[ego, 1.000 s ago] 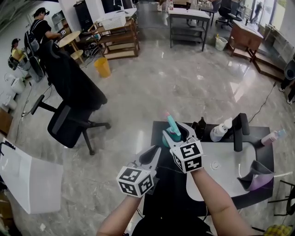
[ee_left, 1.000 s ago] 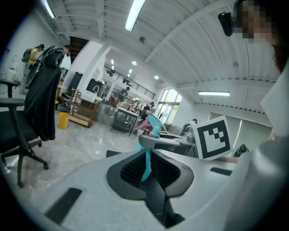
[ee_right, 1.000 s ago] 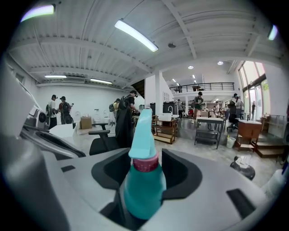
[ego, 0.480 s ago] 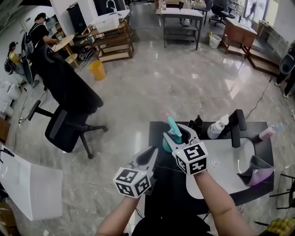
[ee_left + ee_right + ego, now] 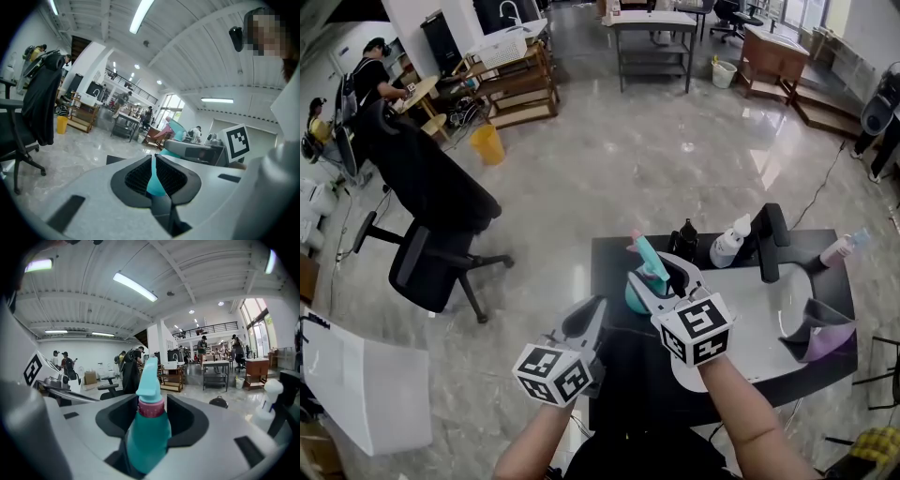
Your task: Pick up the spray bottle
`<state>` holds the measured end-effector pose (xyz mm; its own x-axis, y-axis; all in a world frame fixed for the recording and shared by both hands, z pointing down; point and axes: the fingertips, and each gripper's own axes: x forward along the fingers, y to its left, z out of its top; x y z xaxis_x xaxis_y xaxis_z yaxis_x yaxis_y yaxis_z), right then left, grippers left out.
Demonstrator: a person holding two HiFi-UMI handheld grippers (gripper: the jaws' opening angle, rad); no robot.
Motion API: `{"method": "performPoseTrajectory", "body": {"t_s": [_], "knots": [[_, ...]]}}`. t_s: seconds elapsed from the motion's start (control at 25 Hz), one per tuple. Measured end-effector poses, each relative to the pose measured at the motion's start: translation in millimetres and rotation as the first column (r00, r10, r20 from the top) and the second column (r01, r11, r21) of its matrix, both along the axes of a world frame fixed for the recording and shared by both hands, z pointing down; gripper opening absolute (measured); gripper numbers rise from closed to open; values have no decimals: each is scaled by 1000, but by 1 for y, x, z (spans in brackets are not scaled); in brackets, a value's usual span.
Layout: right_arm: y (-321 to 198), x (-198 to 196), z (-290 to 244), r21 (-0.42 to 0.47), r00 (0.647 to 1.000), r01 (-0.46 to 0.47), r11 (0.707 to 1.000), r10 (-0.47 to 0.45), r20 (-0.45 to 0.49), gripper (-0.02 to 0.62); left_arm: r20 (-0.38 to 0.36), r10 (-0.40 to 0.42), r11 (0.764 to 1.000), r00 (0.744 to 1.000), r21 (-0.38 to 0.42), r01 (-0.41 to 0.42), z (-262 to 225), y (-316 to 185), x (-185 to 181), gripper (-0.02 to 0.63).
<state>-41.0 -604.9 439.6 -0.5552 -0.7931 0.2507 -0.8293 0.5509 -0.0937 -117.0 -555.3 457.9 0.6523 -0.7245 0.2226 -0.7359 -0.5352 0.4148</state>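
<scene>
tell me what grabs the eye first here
The teal spray bottle stands out, gripped in the right gripper, whose jaws have just been closing on it, over the black table's left end. Beside it, nearer the person, the left gripper is shut and empty. A black office chair sits on the shiny floor at left.

Glossy marble floor, black office chair, wooden shelves, yellow bin

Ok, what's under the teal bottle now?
Black table shows around the teal bottle. Its base and the spot beneath are covered by the right gripper, whose jaws have just been closing on the bottle. Whether it's off the table can't be told.
</scene>
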Motion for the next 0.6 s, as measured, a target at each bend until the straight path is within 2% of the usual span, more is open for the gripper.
{"method": "performPoseTrajectory", "body": {"t_s": [0.6], "knots": [[91,63,-19,15,999,-11,1000,10,30,192,-21,22,999,1000,25,-22,-22,68,56,9]]}}
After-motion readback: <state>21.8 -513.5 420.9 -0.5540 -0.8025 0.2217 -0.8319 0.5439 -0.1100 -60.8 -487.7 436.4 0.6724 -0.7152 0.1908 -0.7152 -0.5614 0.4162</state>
